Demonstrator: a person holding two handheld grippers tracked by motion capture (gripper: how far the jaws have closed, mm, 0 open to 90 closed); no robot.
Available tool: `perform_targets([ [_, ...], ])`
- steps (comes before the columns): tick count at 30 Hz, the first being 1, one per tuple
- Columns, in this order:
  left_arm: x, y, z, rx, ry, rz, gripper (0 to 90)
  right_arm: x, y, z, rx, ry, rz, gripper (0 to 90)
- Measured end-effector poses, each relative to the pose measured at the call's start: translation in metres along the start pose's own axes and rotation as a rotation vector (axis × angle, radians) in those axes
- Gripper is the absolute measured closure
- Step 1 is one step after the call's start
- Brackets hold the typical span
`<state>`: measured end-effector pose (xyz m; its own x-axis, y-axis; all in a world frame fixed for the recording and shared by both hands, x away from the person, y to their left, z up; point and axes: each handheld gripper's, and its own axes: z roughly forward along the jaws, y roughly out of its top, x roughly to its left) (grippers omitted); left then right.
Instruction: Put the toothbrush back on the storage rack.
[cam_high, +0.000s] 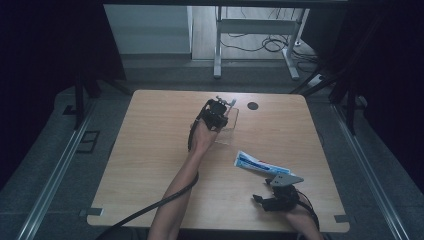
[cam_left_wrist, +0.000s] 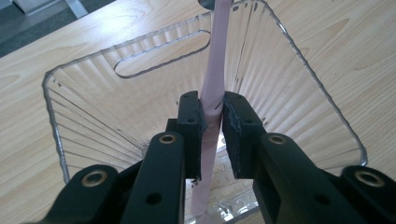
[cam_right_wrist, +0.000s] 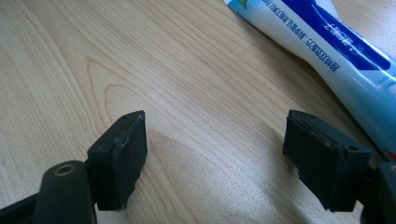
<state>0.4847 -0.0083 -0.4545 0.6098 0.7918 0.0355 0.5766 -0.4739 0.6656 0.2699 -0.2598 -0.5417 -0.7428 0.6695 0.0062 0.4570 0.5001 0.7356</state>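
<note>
The slim pale-pink toothbrush handle (cam_left_wrist: 214, 88) sat clamped between the two black pads of my left gripper (cam_left_wrist: 212, 119), and in the left gripper view it ran straight up from the bottom edge, through the pads and on past the top of the picture. It stood inside the clear ribbed plastic cup (cam_left_wrist: 299, 98) (a squarish one with rounded corners and a long slot cut in its far wall), whose rim ringed my jaws on all sides. Through the see-through walls I could make out the light wood-grain table (cam_left_wrist: 70, 51) underneath. From the high view, my left gripper (cam_high: 216, 113) was out near the middle of the far half of the table (cam_high: 150, 160), right over the cup (cam_high: 229, 128), with my forearm stretched forward and the black cable trailing back along it. A small dark round disc (cam_high: 253, 105) lay on the wood just to the right of the cup, apart from it.

My right gripper (cam_right_wrist: 215, 154) held nothing: its jaws stood wide apart, low over bare wood. The white-and-blue toothpaste tube (cam_right_wrist: 327, 46) lay flat just beyond the one pad (close, though whether it touched I couldn't tell). In the high view that tube (cam_high: 261, 164) lay slanted near the right front of the table, and my right gripper (cam_high: 276, 192), grey three-cornered plate on top, waited just in front of it, well apart from the cup.
</note>
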Motion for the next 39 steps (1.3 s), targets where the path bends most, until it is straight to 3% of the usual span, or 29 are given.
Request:
perform_targets([
  [4,0.003,-0.001,0.003,0.014,-0.006,-0.015,76.8,0.0,0.0,0.0,0.0,0.0,0.0,21.8],
  [11,0.006,-0.003,0.001,-0.004,-0.024,-0.035,70.1,0.0,0.0,0.0,0.0,0.001,-0.001,21.6],
  [17,0.004,0.001,-0.011,-0.036,-0.022,-0.028,56.6,0.0,0.0,0.0,0.001,0.0,-0.002,21.6],
  [26,0.007,0.004,-0.028,-0.063,-0.073,-0.052,41.2,0.0,0.0,0.0,0.001,-0.002,-0.004,21.5],
  [30,0.006,0.004,-0.034,-0.051,-0.107,-0.052,35.5,0.0,0.0,0.0,0.001,-0.002,-0.005,21.5],
  [39,0.003,0.001,-0.043,-0.048,-0.13,-0.039,21.8,0.0,0.0,0.0,0.001,-0.002,-0.005,21.5],
])
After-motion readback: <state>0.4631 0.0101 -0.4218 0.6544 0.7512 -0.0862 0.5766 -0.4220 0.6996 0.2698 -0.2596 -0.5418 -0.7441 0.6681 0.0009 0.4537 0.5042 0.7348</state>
